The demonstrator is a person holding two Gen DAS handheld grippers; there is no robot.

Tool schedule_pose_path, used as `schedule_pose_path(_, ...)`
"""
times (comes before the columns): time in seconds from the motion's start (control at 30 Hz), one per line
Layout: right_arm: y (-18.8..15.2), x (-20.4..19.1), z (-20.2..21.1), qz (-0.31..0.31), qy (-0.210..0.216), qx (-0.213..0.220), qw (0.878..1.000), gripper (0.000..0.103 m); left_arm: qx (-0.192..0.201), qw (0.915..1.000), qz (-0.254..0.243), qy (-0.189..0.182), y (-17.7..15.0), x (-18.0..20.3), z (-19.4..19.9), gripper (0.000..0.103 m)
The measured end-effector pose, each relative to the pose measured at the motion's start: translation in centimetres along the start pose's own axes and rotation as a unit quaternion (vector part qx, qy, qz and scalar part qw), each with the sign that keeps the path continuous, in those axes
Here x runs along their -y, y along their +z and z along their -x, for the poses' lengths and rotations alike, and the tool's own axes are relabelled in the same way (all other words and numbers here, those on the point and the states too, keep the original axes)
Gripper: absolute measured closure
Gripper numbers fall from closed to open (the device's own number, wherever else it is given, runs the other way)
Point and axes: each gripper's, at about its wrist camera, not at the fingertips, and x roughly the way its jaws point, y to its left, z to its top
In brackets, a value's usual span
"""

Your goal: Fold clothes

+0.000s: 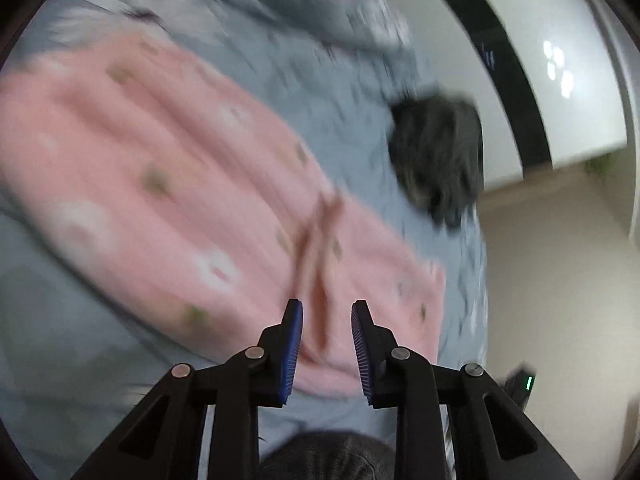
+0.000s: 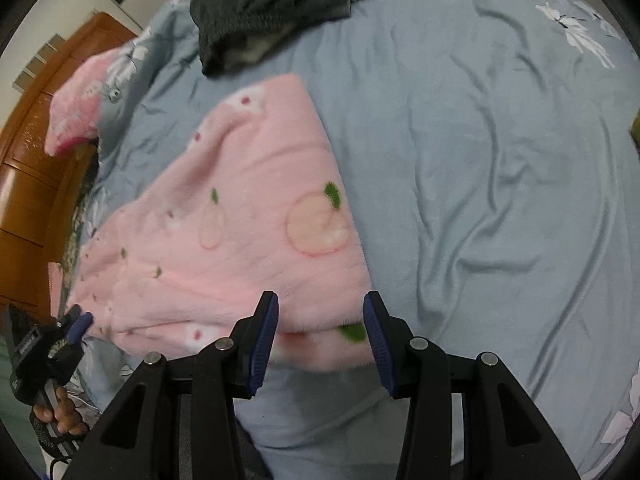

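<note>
A pink fleece garment [image 2: 240, 240] with a fruit and flower print lies spread on the grey-blue bedsheet [image 2: 480, 160]. My right gripper [image 2: 320, 300] hovers over its near folded edge, jaws wide apart, pads not pressing the cloth. The left wrist view is blurred by motion. There the same pink garment [image 1: 160, 200] shows a drawstring [image 1: 320, 240] running toward my left gripper [image 1: 327, 308], whose pads stand apart with nothing pinched. The right wrist view shows the left gripper [image 2: 78, 326] at the garment's left edge, held by a hand [image 2: 60, 412].
A heap of dark clothes [image 2: 272, 8] sits at the far end of the bed, also seen as a dark garment [image 1: 436, 156]. Another pink piece [image 2: 76, 108] lies by the wooden furniture [image 2: 36, 160]. Beige floor [image 1: 560, 280] lies beyond the bed's edge.
</note>
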Motion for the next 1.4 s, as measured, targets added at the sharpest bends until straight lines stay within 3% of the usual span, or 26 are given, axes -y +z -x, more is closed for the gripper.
schedule_pose_path(0.07, -0.4, 0.3, 0.8, -0.006, 0.001, 0.008, 1.000, 0.058, 0.060, 0.9972, 0.036, 0.026, 1.2, -2.4, 3.2, 0.061)
schedule_pose_path(0.1, -0.5, 0.4, 1.1, -0.011, 0.002, 0.011, 1.000, 0.058, 0.103, 0.9916, 0.063, 0.047, 1.8, -4.3, 5.2, 0.053)
schedule_pose_path(0.17, -0.7, 0.7, 1.8, -0.018, 0.003, 0.016, 1.000, 0.058, 0.148, 0.9810, 0.105, 0.069, 2.7, -7.2, 7.3, 0.044)
schedule_pose_path(0.23, -0.6, 0.7, 2.2, -0.018, 0.000, 0.017, 1.000, 0.058, 0.168, 0.9730, 0.138, 0.077, 3.5, -9.9, 8.4, 0.039)
schedule_pose_path(0.3, -0.2, 0.0, 2.4, -0.011, -0.007, 0.018, 1.000, 0.058, 0.157, 0.9707, 0.155, 0.096, 4.4, -12.1, 7.7, 0.039)
schedule_pose_path(0.53, 0.6, -2.0, 2.4, 0.009, -0.019, 0.011, 1.000, 0.058, 0.150, 0.9641, 0.212, 0.058, 6.7, -15.6, 5.0, 0.041)
schedule_pose_path(0.57, 0.7, -2.3, 2.3, 0.011, -0.018, 0.010, 1.000, 0.058, 0.149, 0.9641, 0.209, 0.067, 7.0, -15.6, 4.7, 0.044)
schedule_pose_path(0.63, 0.9, -3.0, 2.2, 0.016, -0.015, 0.009, 1.000, 0.058, 0.146, 0.9652, 0.201, 0.083, 7.5, -15.2, 4.2, 0.069)
schedule_pose_path(0.67, 0.9, -3.3, 2.2, 0.019, -0.012, 0.009, 1.000, 0.058, 0.144, 0.9663, 0.194, 0.088, 7.7, -14.9, 4.0, 0.071)
schedule_pose_path(0.8, 1.0, -4.1, 2.3, 0.029, -0.004, 0.012, 1.000, 0.058, 0.162, 0.9710, 0.158, 0.078, 7.5, -12.3, 5.4, 0.077)
schedule_pose_path(0.9, 1.2, -3.7, 2.7, 0.022, 0.002, 0.019, 1.000, 0.058, 0.176, 0.9777, 0.100, 0.059, 7.7, -7.9, 6.8, 0.078)
schedule_pose_path(1.07, 0.9, -1.9, 3.8, 0.002, 0.014, 0.033, 0.999, 0.058, 0.172, 0.9843, -0.033, 0.018, 7.7, 3.0, 7.2, 0.078)
schedule_pose_path(1.23, 0.1, 0.1, 4.7, -0.024, 0.029, 0.048, 0.998, 0.058, 0.131, 0.9801, -0.149, -0.017, 5.4, 14.4, 3.2, 0.078)
schedule_pose_path(1.4, -0.4, 2.1, 6.1, -0.048, 0.041, 0.070, 0.996, 0.058, 0.054, 0.9764, -0.208, -0.023, 1.7, 21.4, -3.4, 0.078)
